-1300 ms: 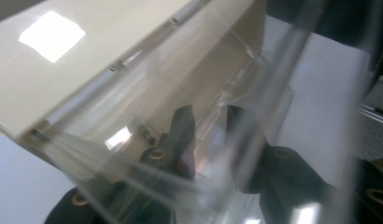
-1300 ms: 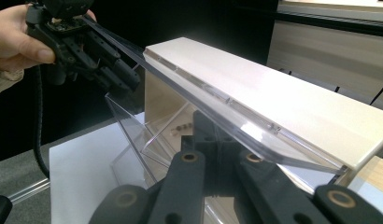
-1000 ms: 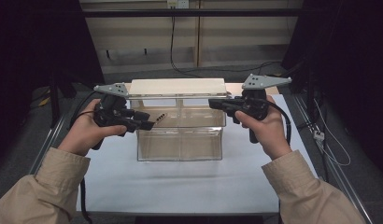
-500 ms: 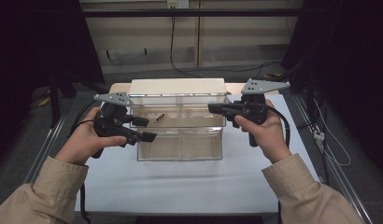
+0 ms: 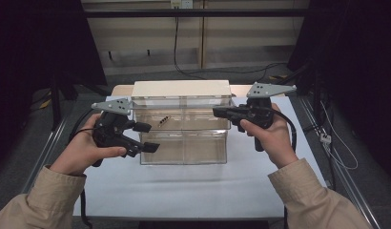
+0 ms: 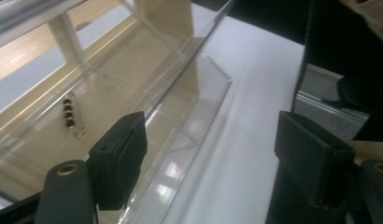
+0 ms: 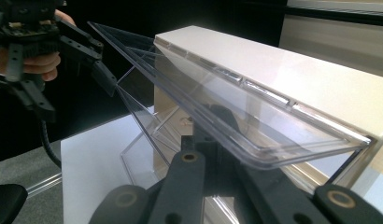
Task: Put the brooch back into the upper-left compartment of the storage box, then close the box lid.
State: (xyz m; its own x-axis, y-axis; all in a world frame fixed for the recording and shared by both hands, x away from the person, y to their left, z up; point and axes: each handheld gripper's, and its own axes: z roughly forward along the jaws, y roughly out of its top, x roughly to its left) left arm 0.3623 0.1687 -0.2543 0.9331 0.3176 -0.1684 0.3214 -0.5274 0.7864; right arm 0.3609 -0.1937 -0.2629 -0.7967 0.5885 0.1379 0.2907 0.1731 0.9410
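A clear plastic box (image 5: pixel 184 149) stands on the white table sheet, with a small gold-and-black piece (image 5: pixel 164 121) lying on its upper shelf. My left gripper (image 5: pixel 147 137) hovers at the box's left end. Its jaws have just been opening and stand apart, with nothing between them. From the left gripper view, the piece (image 6: pixel 73 115) lies inside the box (image 6: pixel 199 79), beyond the left jaw and apart from it. My right gripper (image 5: pixel 220 112) is shut on the box's clear lid (image 7: pixel 217 102) and holds it tilted up at the right end.
A white block (image 5: pixel 181 88) sits behind the box, against its top back edge. The white sheet (image 5: pixel 184 191) reaches to the table's near edge, with metal rails along both sides. Cables trail on the dark floor beyond.
The left gripper opened, let go of the small piece and drew back to the left. The piece now lies on the shelf. The right gripper kept still on the lid.
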